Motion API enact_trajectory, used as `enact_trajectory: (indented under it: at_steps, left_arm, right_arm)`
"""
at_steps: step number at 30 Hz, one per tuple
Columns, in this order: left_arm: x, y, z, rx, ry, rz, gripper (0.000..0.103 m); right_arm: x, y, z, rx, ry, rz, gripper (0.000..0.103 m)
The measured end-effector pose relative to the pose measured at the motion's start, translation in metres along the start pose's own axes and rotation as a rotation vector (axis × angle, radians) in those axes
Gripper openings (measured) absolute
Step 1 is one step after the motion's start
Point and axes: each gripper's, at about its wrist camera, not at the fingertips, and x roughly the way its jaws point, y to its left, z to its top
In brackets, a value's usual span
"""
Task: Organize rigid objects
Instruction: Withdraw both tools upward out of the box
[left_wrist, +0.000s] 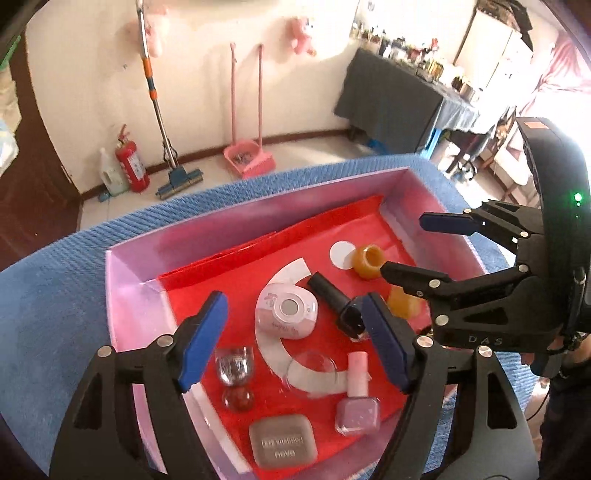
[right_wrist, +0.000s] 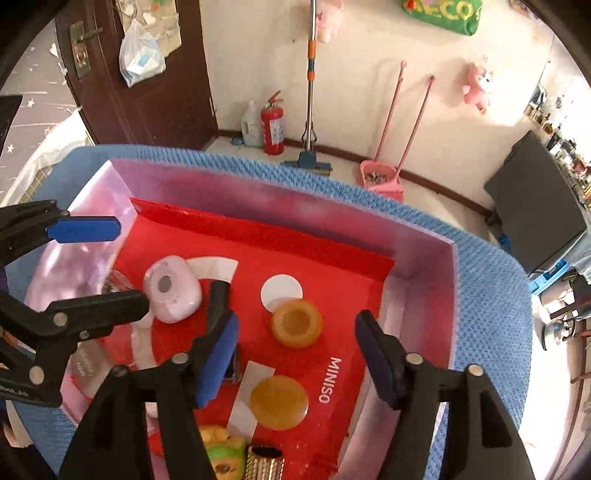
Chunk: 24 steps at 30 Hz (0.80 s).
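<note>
While both tools are tilting steeply down over the pink box (left_wrist: 133, 280), the left gripper (left_wrist: 291, 341) and right gripper (right_wrist: 295, 354) are gaping wide, holding nothing. Beneath them, a blue cloth (left_wrist: 51, 295) is covering the surface; an amber jar (right_wrist: 297, 323) is lying on the box's red liner (right_wrist: 332, 295).
</note>
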Motion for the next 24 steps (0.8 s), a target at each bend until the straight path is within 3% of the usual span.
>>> enact_trajectory:
  at_steps: [4,7,13,16,19,24]
  left_arm:
    - [-0.029,-0.007,-0.01,-0.011,-0.074,0.025,0.075]
    - [-0.049,-0.014,-0.018,-0.015,-0.141,0.052,0.084]
    - [-0.084,-0.022,-0.04,-0.053,-0.276,0.092,0.088]
    - [-0.094,-0.024,-0.055,-0.072,-0.345,0.153,0.096]
    - [-0.098,-0.024,-0.072,-0.093,-0.421,0.24,0.097]
    - [-0.089,-0.02,-0.093,-0.141,-0.487,0.3,0.097]
  right_arm:
    - [-0.034,0.003,-0.005,0.009,-0.07,-0.005,0.079]
    - [-0.057,0.004,-0.01,0.008,-0.121,-0.007,0.086]
    - [-0.097,0.011,-0.026,0.006,-0.238,-0.033,0.101]
    - [-0.113,0.016,-0.036,0.008,-0.302,-0.053,0.103]
    - [-0.122,0.019,-0.051,0.034,-0.363,-0.053,0.103]
    - [-0.119,0.024,-0.078,0.066,-0.449,-0.073,0.103]
